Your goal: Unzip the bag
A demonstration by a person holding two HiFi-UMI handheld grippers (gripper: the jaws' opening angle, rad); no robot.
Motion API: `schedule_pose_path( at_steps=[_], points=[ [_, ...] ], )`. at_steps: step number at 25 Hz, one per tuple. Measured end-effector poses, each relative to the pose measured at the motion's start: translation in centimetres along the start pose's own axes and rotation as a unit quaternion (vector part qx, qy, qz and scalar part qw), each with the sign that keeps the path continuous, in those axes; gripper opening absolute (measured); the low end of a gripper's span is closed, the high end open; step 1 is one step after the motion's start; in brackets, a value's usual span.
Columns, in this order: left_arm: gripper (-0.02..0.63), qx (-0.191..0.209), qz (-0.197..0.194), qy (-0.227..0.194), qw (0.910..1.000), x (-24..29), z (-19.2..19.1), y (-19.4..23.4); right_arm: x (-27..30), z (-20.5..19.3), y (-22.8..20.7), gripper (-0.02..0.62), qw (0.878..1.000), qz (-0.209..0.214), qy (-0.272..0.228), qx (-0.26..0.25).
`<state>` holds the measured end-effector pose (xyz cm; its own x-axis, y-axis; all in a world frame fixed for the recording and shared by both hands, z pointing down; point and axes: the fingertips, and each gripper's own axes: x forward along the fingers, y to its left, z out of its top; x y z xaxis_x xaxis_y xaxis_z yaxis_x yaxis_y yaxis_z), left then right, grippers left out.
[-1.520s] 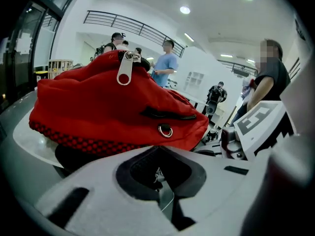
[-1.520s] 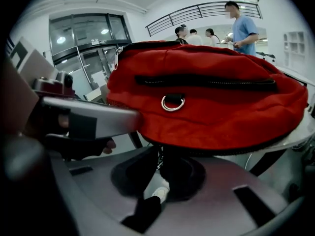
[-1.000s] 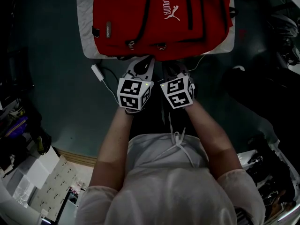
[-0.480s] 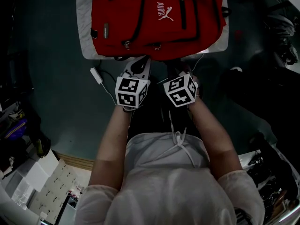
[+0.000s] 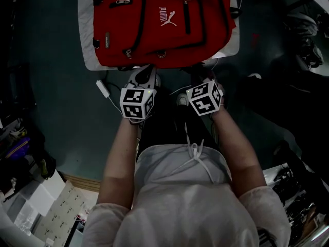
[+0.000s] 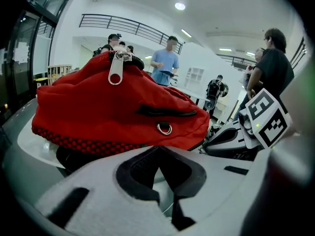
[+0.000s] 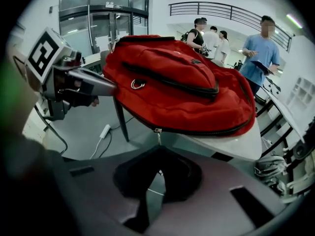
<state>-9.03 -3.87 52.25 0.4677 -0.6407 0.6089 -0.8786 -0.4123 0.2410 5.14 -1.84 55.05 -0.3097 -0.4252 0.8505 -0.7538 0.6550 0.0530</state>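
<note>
The red backpack [image 5: 159,24] is laid flat on a white table [image 5: 85,35] at the top of the head view, where its far end is cut off by the picture's edge and its near edge hangs slightly over the table's rim. The zips that can be seen are closed. A silver zipper pull [image 6: 115,73] is seen standing on the bag's highest fold in the left gripper view, and a metal ring [image 6: 164,128] is fixed low on the near side. A smaller pull [image 7: 157,131] is seen hanging from the black zip line along the bag's lower edge in the right gripper view. The left gripper [image 6: 157,149] is held just short of the bag without touching it. Its jaws are closed tip to tip and nothing is gripped between them. The right gripper [image 7: 160,150] is held beside it, equally short of the bag, and its jaws are likewise brought together on nothing. In the dim head view only the marker cubes and the forearms are made out clearly, and the jaw tips are lost in shadow under the table's edge. A white adapter [image 5: 103,86] with its cable is seen on the dark floor to the left. Several people [image 7: 258,53] are seen standing beyond the table, partly hidden by the bag.
</note>
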Motion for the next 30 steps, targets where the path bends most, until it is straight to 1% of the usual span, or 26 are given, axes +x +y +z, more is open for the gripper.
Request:
schedule_pose_path(
  at_steps=[6, 14, 19, 23, 30],
  points=[
    [0.018, 0.004, 0.012, 0.004, 0.9999, 0.1, 0.0, 0.0, -1.0, -1.2, -2.9, 0.026, 1.000, -0.015, 0.007, 0.000],
    [0.020, 0.014, 0.030, -0.001, 0.9995, 0.1, 0.1, 0.1, -1.7, -2.0, -5.5, 0.028, 0.999, -0.028, 0.015, 0.000],
    [0.020, 0.015, 0.034, 0.001, 0.9993, 0.1, 0.0, 0.2, -2.3, -2.6, -7.7, 0.028, 0.999, -0.042, 0.021, 0.021],
    [0.019, 0.019, 0.038, 0.005, 0.9991, 0.2, 0.0, 0.1, -2.8, -2.9, -9.4, 0.028, 0.998, -0.052, 0.026, 0.028],
    [0.020, 0.025, 0.040, 0.009, 0.9988, 0.3, -0.1, 0.1, -3.2, -2.9, -11.6, 0.028, 0.997, -0.069, 0.032, 0.020]
  ],
)
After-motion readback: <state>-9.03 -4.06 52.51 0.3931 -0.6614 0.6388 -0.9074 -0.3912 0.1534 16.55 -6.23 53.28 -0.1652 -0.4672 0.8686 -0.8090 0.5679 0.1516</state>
